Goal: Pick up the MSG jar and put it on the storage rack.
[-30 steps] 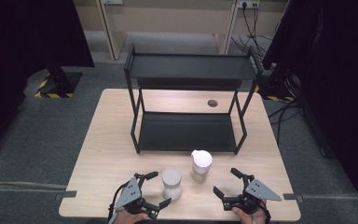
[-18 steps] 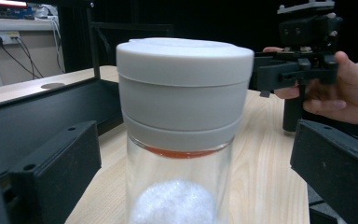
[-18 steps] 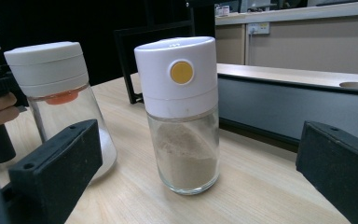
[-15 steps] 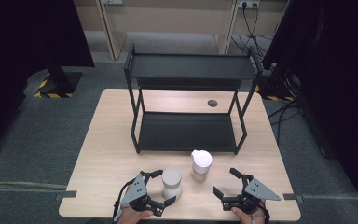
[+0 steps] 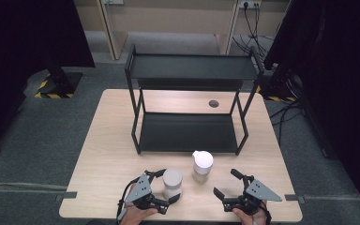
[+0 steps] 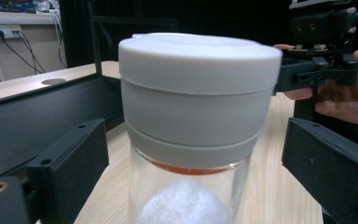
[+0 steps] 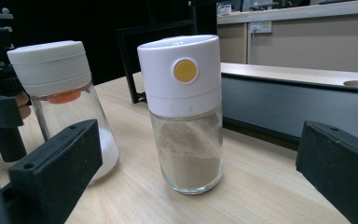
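Grey floor point(image 5: 51, 136); wooden table point(image 5: 112, 150); dark curtains point(image 5: 23, 28).

The high view looks forward and down on the whole table point(image 5: 108, 154) from the person's side. The left gripper view sits very close to the grey-capped jar point(image 6: 196, 121), facing the rack point(image 6: 37, 116). The right gripper view, slightly farther back, shares that jar point(image 7: 60, 98) and the rack point(image 7: 284, 102).
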Tool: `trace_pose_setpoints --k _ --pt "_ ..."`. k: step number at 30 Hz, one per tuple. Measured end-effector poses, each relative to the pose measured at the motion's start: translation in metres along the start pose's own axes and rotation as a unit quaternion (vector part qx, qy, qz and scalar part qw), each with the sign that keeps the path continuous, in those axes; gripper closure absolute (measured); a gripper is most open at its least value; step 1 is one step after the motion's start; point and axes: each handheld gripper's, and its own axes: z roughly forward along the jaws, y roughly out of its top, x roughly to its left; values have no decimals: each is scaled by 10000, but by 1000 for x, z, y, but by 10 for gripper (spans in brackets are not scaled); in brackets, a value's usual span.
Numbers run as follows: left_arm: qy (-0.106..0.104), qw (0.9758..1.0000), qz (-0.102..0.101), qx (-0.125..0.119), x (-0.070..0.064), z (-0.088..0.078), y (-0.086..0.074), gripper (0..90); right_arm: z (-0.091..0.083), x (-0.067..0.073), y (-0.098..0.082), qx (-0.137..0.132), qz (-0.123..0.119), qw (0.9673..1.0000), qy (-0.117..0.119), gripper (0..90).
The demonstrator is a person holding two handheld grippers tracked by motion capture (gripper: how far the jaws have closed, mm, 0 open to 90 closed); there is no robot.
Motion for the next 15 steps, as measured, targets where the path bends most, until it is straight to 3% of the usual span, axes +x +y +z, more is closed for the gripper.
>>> trace_pose_setpoints --k 10,15 --pt "24 9999 3 112 2 6 5 156 0 0 0 2 7 10000 2 6" --pt "2 9999 47 118 3 8 6 248 0 -1 0 -3 27 10000 4 6"
